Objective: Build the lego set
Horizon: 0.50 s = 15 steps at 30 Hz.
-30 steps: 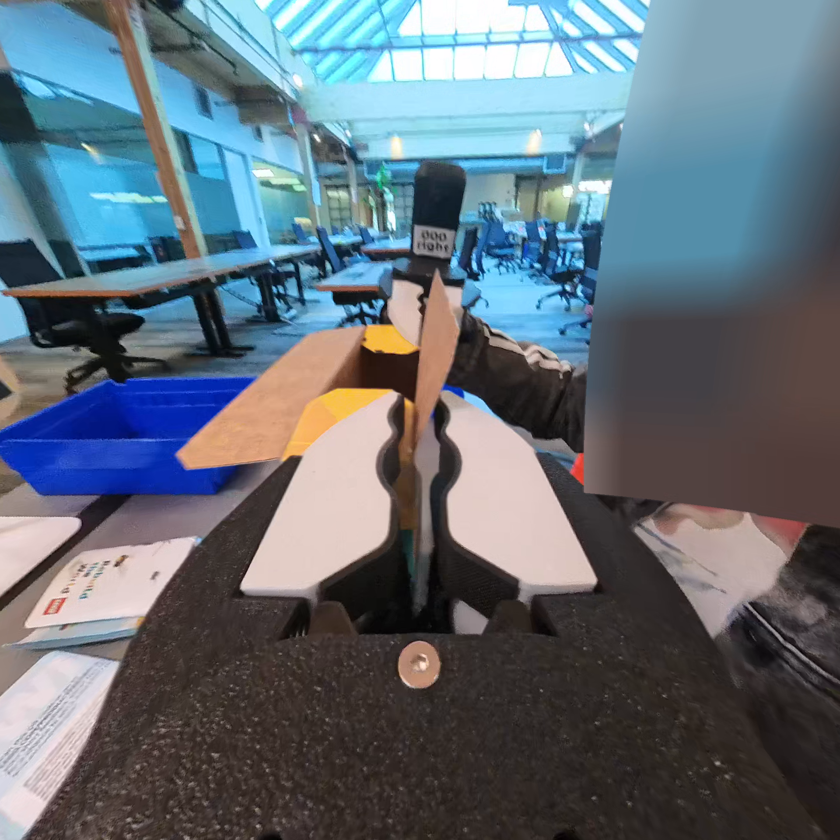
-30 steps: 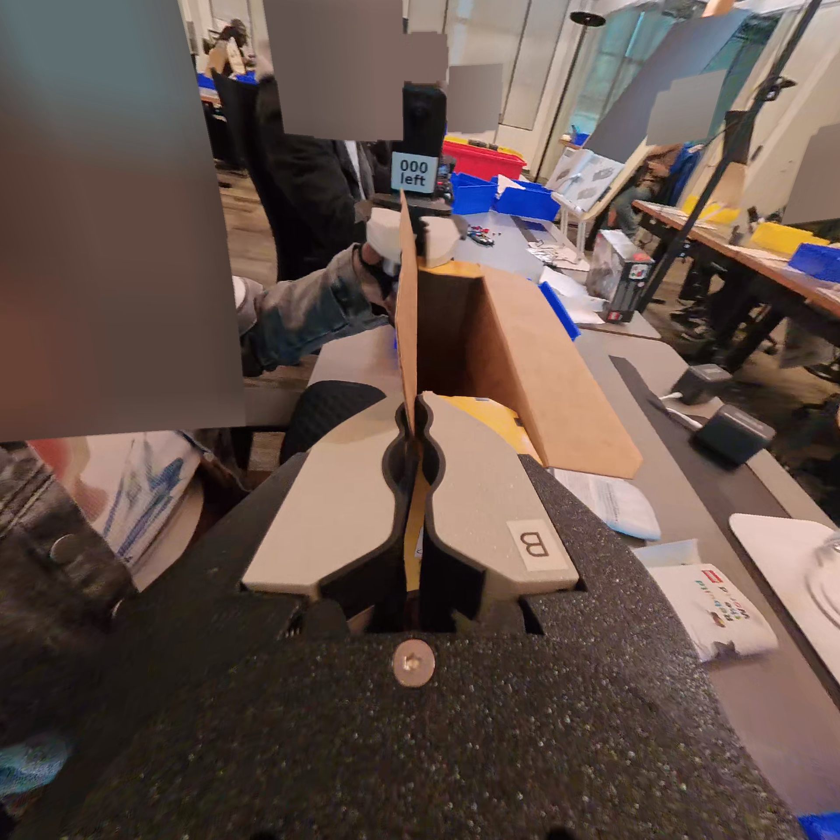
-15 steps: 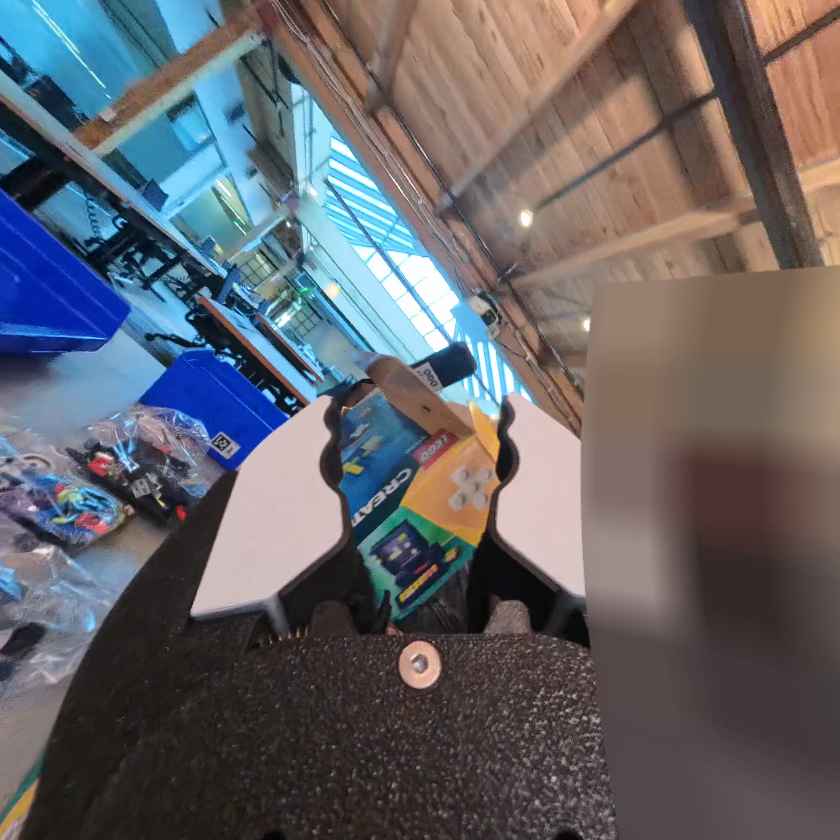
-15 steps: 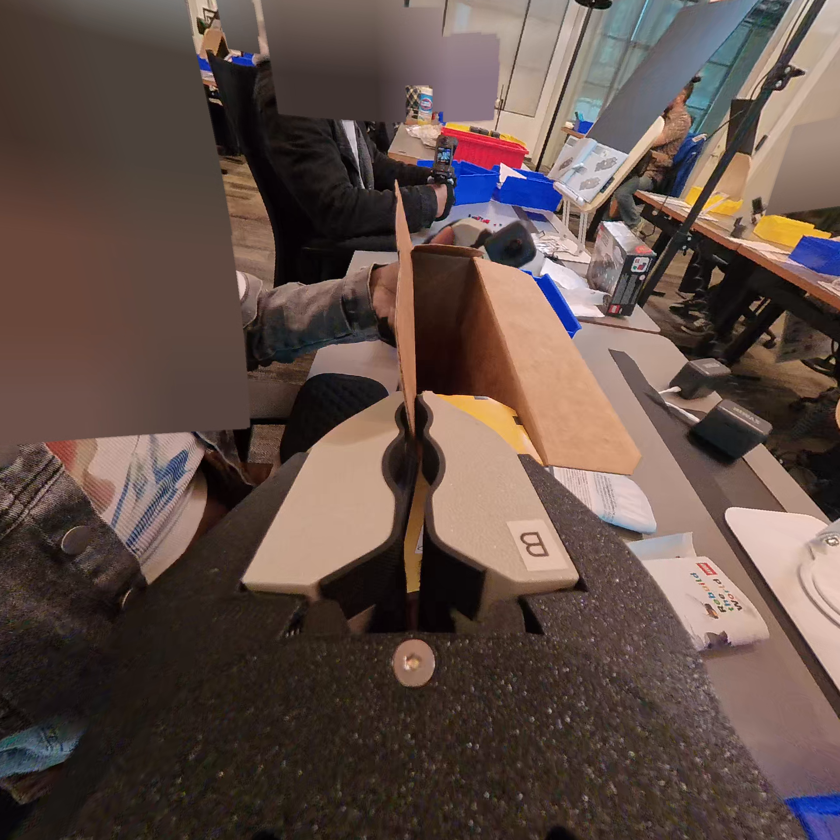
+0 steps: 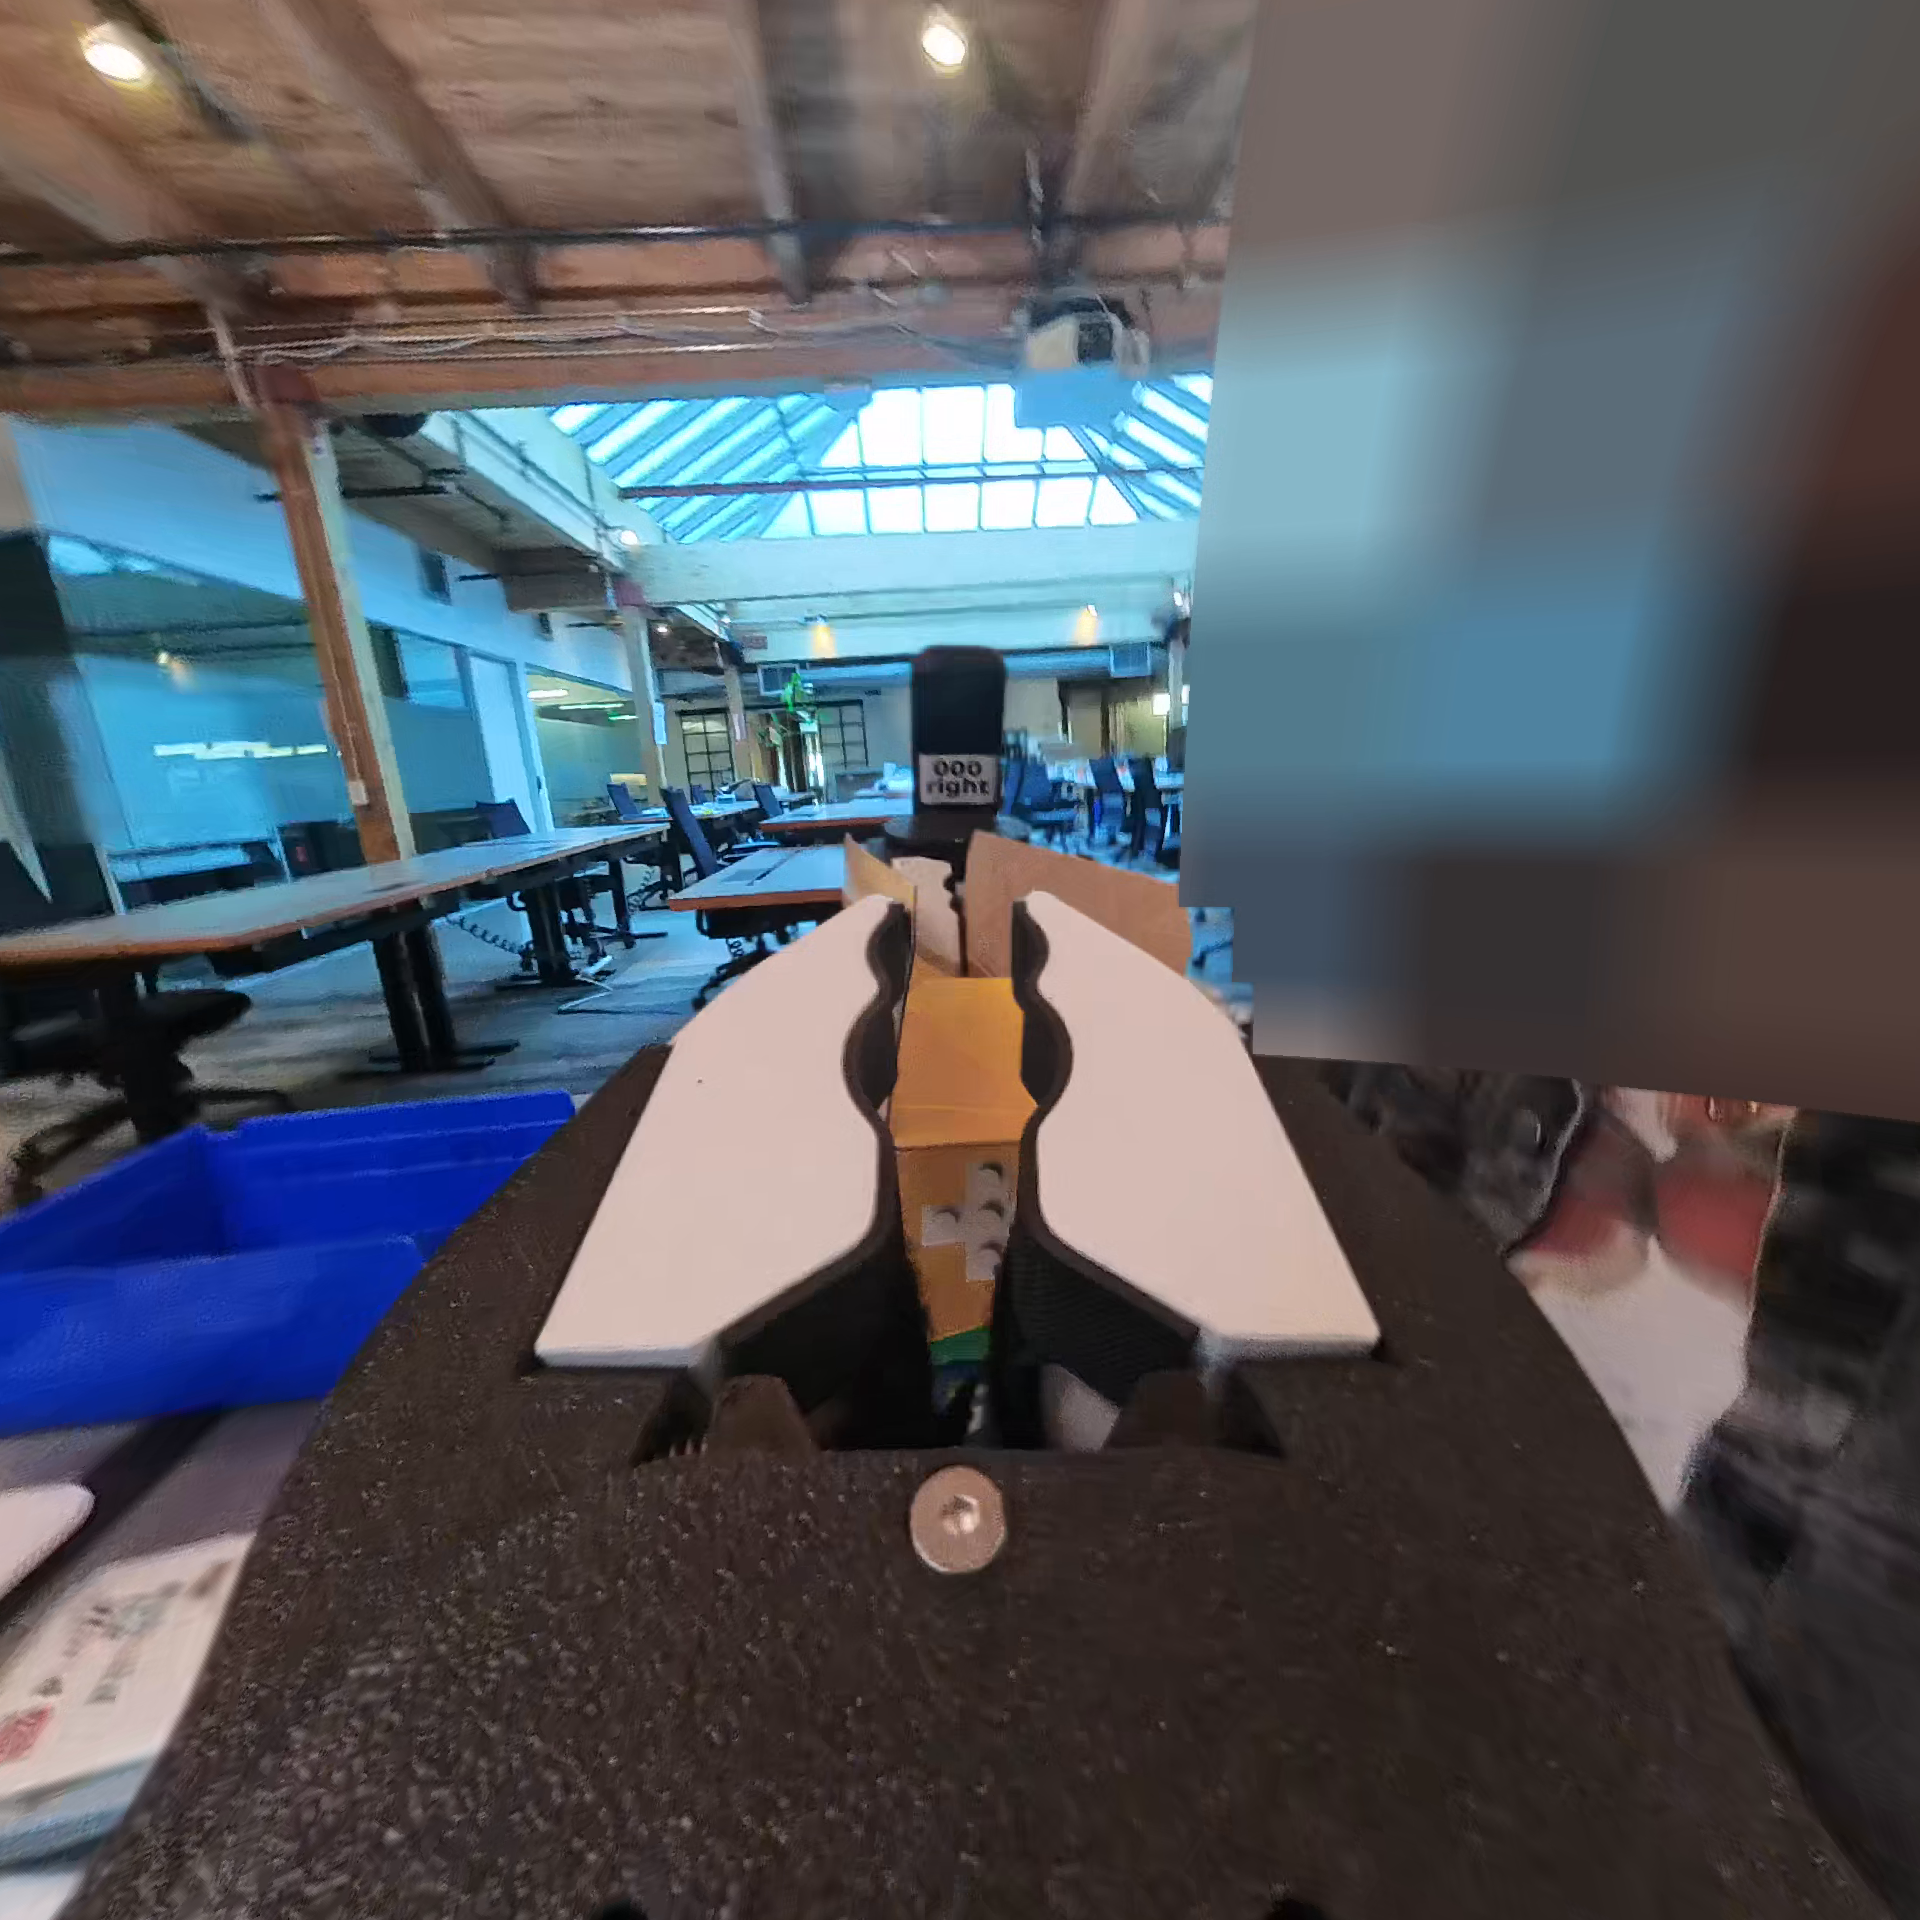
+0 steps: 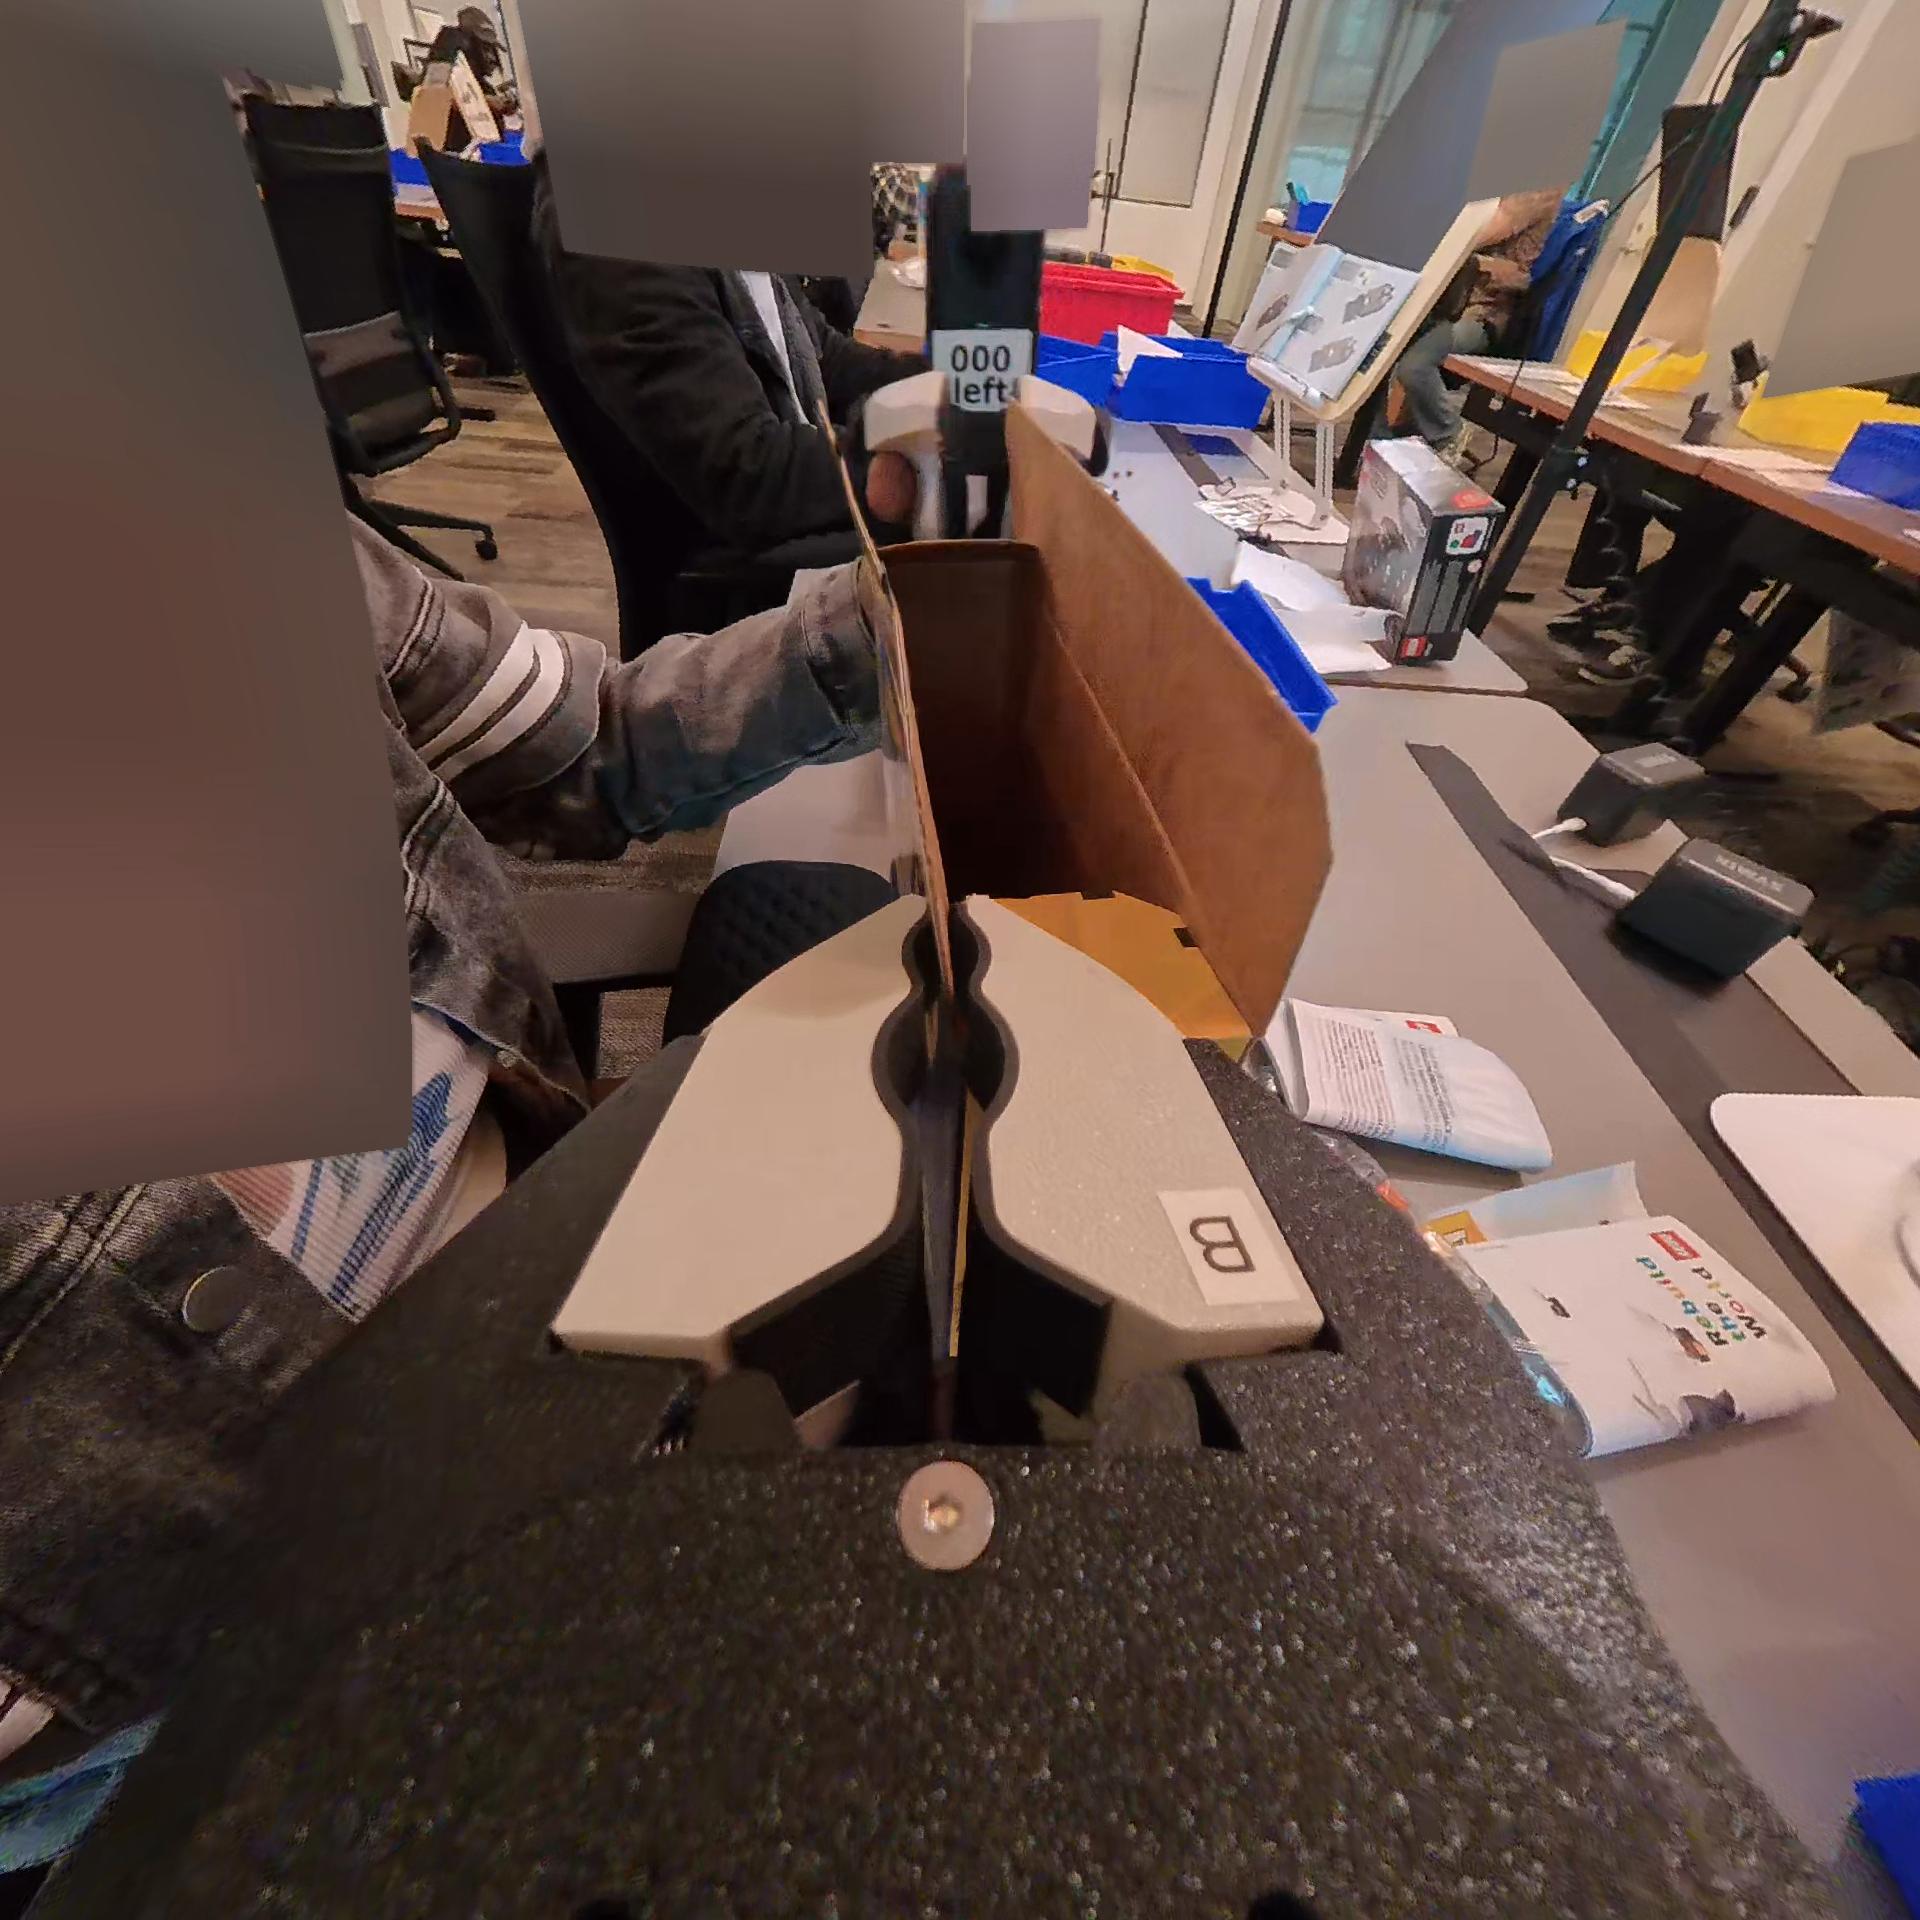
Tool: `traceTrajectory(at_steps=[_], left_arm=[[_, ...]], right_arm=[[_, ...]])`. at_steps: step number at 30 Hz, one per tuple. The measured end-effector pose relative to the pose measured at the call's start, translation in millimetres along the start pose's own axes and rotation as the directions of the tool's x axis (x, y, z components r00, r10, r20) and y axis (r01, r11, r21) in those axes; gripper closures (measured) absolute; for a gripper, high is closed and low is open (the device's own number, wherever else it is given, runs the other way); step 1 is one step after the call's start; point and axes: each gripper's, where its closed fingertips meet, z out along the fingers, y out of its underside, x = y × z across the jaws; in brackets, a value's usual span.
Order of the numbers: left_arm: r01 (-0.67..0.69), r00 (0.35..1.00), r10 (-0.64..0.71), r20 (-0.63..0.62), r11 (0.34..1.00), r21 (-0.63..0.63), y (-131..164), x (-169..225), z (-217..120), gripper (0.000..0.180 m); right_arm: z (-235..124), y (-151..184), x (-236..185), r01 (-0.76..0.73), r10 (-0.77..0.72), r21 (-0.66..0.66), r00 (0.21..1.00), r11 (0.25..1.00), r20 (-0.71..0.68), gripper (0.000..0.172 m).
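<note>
Two grippers meet one opened toy box [image 6: 1143, 727] from opposite ends. Right gripper [image 6: 948, 935] has its jaws pinched on the upright side panel; left gripper [image 5: 961, 925] straddles the yellow end, jaws narrowly parted, contact unclear.

Left wrist view: blue bin [image 5: 208, 1247] on the near table, left side; printed leaflet [image 5: 94, 1683] lying just in front of it. Beyond, rows of wooden desks [image 5: 312, 914] with dark office chairs [image 5: 156, 1029]. Timber ceiling [image 5: 520, 156] overhead, skylight [image 5: 935, 457] behind.

Right wrist view: grey table [image 6: 1455, 935] carrying a folded booklet [image 6: 1423, 1091], a colourful leaflet [image 6: 1662, 1340] nearer the camera, and a white pad [image 6: 1829, 1195] at the right edge. 2 dark adapters [image 6: 1714, 914] side by side. Farther back: black boxed set [image 6: 1423, 551], blue bins [image 6: 1184, 390], red bin [image 6: 1101, 296], book stand [image 6: 1330, 322]. Seated person in a black jacket [image 6: 707, 395] opposite.
</note>
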Motion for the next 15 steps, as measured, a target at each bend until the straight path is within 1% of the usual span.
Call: traceTrajectory(at_steps=[2, 3, 4, 6, 8, 10, 11, 12, 13, 14, 15], left_arm=[[-0.124, 0.992, 0.122, -0.033, 0.992, -0.040, 3, 8, 0, 0.153], [-0.188, 0.980, 0.184, -0.070, 0.981, -0.056, 5, 14, -1, 0.146], [-0.242, 0.967, 0.235, -0.099, 0.967, -0.073, 7, 19, -1, 0.142], [-0.351, 0.930, 0.335, -0.153, 0.931, -0.096, 11, 29, 1, 0.142], [-0.446, 0.889, 0.421, -0.180, 0.885, -0.131, 13, 34, 1, 0.141], [-0.508, 0.856, 0.474, -0.207, 0.846, -0.160, 14, 37, 2, 0.139], [-0.517, 0.850, 0.478, -0.220, 0.838, -0.176, 15, 39, 2, 0.137], [-0.527, 0.844, 0.484, -0.230, 0.829, -0.190, 14, 39, 1, 0.131], [-0.529, 0.842, 0.476, -0.255, 0.822, -0.212, 16, 40, -1, 0.106], [-0.513, 0.854, 0.455, -0.253, 0.816, -0.266, 20, 37, -2, 0.091], [-0.507, 0.859, 0.447, -0.251, 0.813, -0.286, 22, 36, -1, 0.085]], right_arm=[[0, 0, 0, 0.004, -0.004, 0.001, 1.000, 1.000, -0.005, 0.171], [0, 0, 0, 0.009, -0.009, 0.005, 1.000, 1.000, -0.008, 0.171], [0, 0, 0, 0.013, -0.013, 0.011, 1.000, 1.000, -0.010, 0.171], [0, 0, -1, 0.025, -0.025, 0.017, 1.000, 1.000, -0.009, 0.171], [-1, 0, -2, 0.034, -0.034, 0.013, 0.999, 0.999, -0.015, 0.170], [-2, 1, -4, 0.043, -0.043, 0.006, 0.999, 0.999, -0.016, 0.170], [-2, 1, -5, 0.045, -0.045, 0.004, 0.999, 0.999, -0.014, 0.170], [-2, 1, -6, 0.044, -0.044, 0.002, 0.999, 0.999, -0.011, 0.170], [-3, 1, -5, 0.042, -0.042, -0.001, 0.999, 0.999, -0.020, 0.170], [-3, 1, -2, 0.036, -0.036, 0.000, 0.999, 0.999, -0.038, 0.171], [-2, 1, -1, 0.031, -0.031, 0.003, 0.999, 1.000, -0.041, 0.171]])
